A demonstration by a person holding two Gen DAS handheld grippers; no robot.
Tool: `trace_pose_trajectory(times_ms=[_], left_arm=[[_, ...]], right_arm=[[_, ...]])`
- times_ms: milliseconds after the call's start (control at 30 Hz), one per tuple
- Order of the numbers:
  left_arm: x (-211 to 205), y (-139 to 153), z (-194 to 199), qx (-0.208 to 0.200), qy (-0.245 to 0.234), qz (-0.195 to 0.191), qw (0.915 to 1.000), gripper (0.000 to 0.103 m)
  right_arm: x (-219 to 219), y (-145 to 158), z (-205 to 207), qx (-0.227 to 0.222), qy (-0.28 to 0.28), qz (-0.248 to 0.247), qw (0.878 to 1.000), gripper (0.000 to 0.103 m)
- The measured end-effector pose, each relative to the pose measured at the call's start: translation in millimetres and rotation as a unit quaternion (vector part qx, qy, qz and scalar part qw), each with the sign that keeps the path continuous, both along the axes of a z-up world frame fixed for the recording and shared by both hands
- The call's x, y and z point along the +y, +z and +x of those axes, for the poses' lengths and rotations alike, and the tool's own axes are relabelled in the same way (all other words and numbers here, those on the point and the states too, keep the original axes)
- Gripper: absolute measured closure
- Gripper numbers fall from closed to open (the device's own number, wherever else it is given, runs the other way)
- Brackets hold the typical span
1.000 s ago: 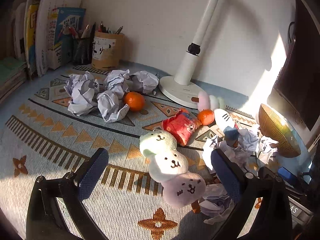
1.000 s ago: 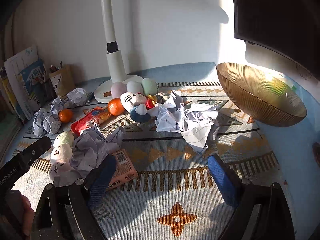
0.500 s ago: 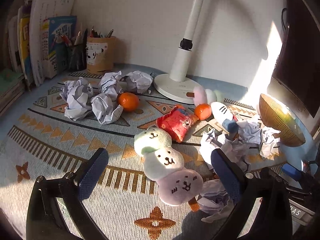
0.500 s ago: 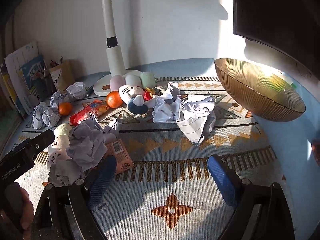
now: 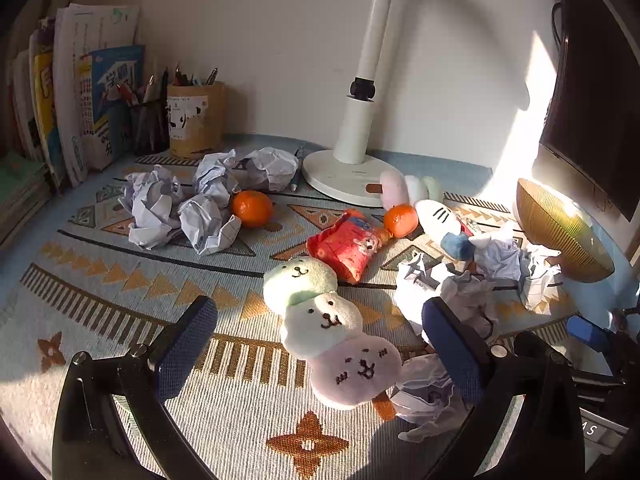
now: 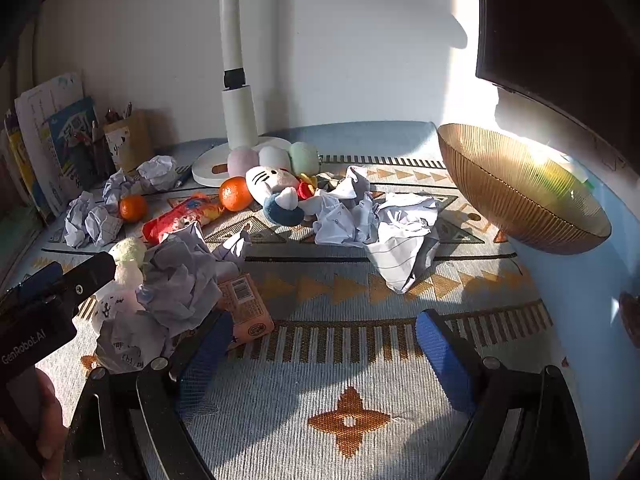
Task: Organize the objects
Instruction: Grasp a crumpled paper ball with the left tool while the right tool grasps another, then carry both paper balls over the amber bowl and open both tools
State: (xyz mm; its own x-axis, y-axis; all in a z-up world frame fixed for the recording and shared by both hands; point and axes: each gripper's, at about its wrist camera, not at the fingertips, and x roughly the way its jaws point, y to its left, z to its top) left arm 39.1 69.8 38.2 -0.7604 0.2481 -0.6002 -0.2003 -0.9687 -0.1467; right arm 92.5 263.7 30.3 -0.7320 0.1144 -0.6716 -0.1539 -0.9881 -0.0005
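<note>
My left gripper (image 5: 320,344) is open and empty above the patterned mat; a three-ball plush toy (image 5: 328,320) lies between its fingers. Behind it lie a red snack bag (image 5: 348,244), two tangerines (image 5: 252,208) (image 5: 401,220), a white cat plush (image 5: 438,220) and crumpled paper balls (image 5: 176,208). My right gripper (image 6: 320,348) is open and empty over the mat. An orange box (image 6: 244,308) lies by its left finger, next to crumpled paper (image 6: 180,276). More paper (image 6: 384,228) lies ahead. The amber bowl (image 6: 516,192) stands at the right.
A white lamp base (image 5: 344,176) stands at the back. A pen holder (image 5: 196,120) and books (image 5: 80,92) fill the back left corner. A dark monitor (image 6: 560,24) hangs over the bowl. The left gripper's body (image 6: 44,304) shows at the right wrist view's left edge.
Both grippers have drawn back a little from the objects and risen slightly. Both stay open. No object has moved.
</note>
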Motion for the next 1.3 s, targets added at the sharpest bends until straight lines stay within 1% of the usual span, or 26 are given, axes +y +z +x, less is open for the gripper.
trace_pose_trajectory(times_ms=[167, 233, 300, 367, 433, 467, 500, 533, 600, 667, 733, 767, 833, 900, 967, 1000, 1033, 1067, 1100, 1133, 1167, 1200, 1233, 1300], left_arm=[[-0.4, 0.3, 0.9, 0.000, -0.001, 0.000, 1.0000, 0.001], [-4.1, 2.1, 2.5, -0.004, -0.008, 0.009, 0.9999, 0.001], [-11.5, 3.2, 9.6, -0.019, -0.028, 0.031, 0.9990, 0.001], [-17.5, 1.4, 23.1, -0.031, -0.055, 0.052, 0.9967, 0.001], [-16.9, -1.0, 33.6, -0.046, -0.071, 0.053, 0.9949, 0.001], [-14.5, -2.9, 36.0, -0.059, -0.078, 0.052, 0.9939, 0.001], [-10.4, -5.9, 37.5, -0.077, -0.084, 0.052, 0.9921, 0.001], [-6.5, -8.1, 38.2, -0.090, -0.094, 0.059, 0.9897, 0.002], [2.2, -12.3, 39.6, -0.113, -0.120, 0.083, 0.9829, 0.003], [12.1, -14.5, 40.1, -0.118, -0.135, 0.091, 0.9795, 0.006], [24.5, -17.4, 39.4, -0.122, -0.140, 0.074, 0.9799, 0.015], [29.2, -19.0, 38.9, -0.124, -0.142, 0.067, 0.9798, 0.017], [35.6, -22.1, 35.8, -0.132, -0.143, 0.061, 0.9790, 0.018], [38.5, -23.7, 32.1, -0.137, -0.140, 0.060, 0.9787, 0.018], [41.6, -25.1, 27.3, -0.145, -0.130, 0.052, 0.9795, 0.019], [43.1, -26.0, 25.1, -0.148, -0.126, 0.045, 0.9799, 0.025], [43.6, -25.8, 23.9, -0.143, -0.123, 0.036, 0.9815, 0.036], [44.7, -26.2, 23.0, -0.143, -0.123, 0.028, 0.9817, 0.041], [44.7, -25.8, 22.7, -0.140, -0.122, 0.025, 0.9823, 0.043], [43.4, -25.9, 22.3, -0.141, -0.125, 0.031, 0.9815, 0.047], [42.1, -25.6, 22.4, -0.141, -0.128, 0.038, 0.9809, 0.050], [40.7, -24.6, 23.1, -0.137, -0.130, 0.041, 0.9811, 0.054], [39.6, -23.2, 24.5, -0.132, -0.130, 0.043, 0.9817, 0.058], [38.9, -20.5, 27.9, -0.125, -0.137, 0.046, 0.9815, 0.063]], right_arm=[[-0.7, 0.4, 0.7, 0.001, 0.003, 0.003, 1.000, 0.011], [5.8, 3.8, 4.6, 0.012, 0.005, -0.018, 1.000, 0.011], [20.5, 8.5, 14.4, 0.029, -0.011, -0.056, 0.998, 0.011], [30.2, 10.8, 21.5, 0.033, -0.023, -0.073, 0.997, 0.014], [32.6, 11.8, 20.8, 0.023, -0.013, -0.080, 0.996, 0.023], [32.5, 12.7, 18.8, 0.016, -0.005, -0.084, 0.996, 0.027], [32.0, 14.5, 16.8, 0.012, 0.005, -0.090, 0.996, 0.034], [30.8, 16.6, 14.6, 0.007, 0.016, -0.097, 0.995, 0.034], [23.2, 22.0, 6.0, -0.011, 0.059, -0.111, 0.992, 0.034], [9.4, 28.5, -2.6, -0.025, 0.100, -0.105, 0.989, 0.034], [-3.2, 33.7, -9.9, -0.031, 0.132, -0.098, 0.986, 0.034], [-8.7, 34.4, -14.3, -0.036, 0.146, -0.097, 0.984, 0.034], [-18.4, 30.7, -25.9, -0.054, 0.168, -0.094, 0.980, 0.034], [-24.8, 25.0, -36.5, -0.067, 0.178, -0.094, 0.977, 0.034], [-29.5, 18.2, -47.1, -0.084, 0.186, -0.093, 0.974, 0.034], [-30.5, 15.8, -51.1, -0.088, 0.188, -0.098, 0.973, 0.034], [-31.9, 13.2, -56.0, -0.093, 0.192, -0.102, 0.972, 0.034], [-34.0, 10.5, -59.2, -0.100, 0.197, -0.104, 0.970, 0.034], [-36.3, 8.5, -61.1, -0.104, 0.200, -0.104, 0.969, 0.034], [-38.9, 7.0, -62.5, -0.105, 0.205, -0.102, 0.968, 0.038], [-40.5, 6.5, -62.5, -0.103, 0.209, -0.103, 0.967, 0.044], [-41.4, 6.3, -62.3, -0.102, 0.207, -0.098, 0.968, 0.054], [-40.6, 8.0, -61.0, -0.098, 0.203, -0.093, 0.970, 0.055], [-34.5, 11.8, -57.3, -0.089, 0.199, -0.104, 0.970, 0.056]])
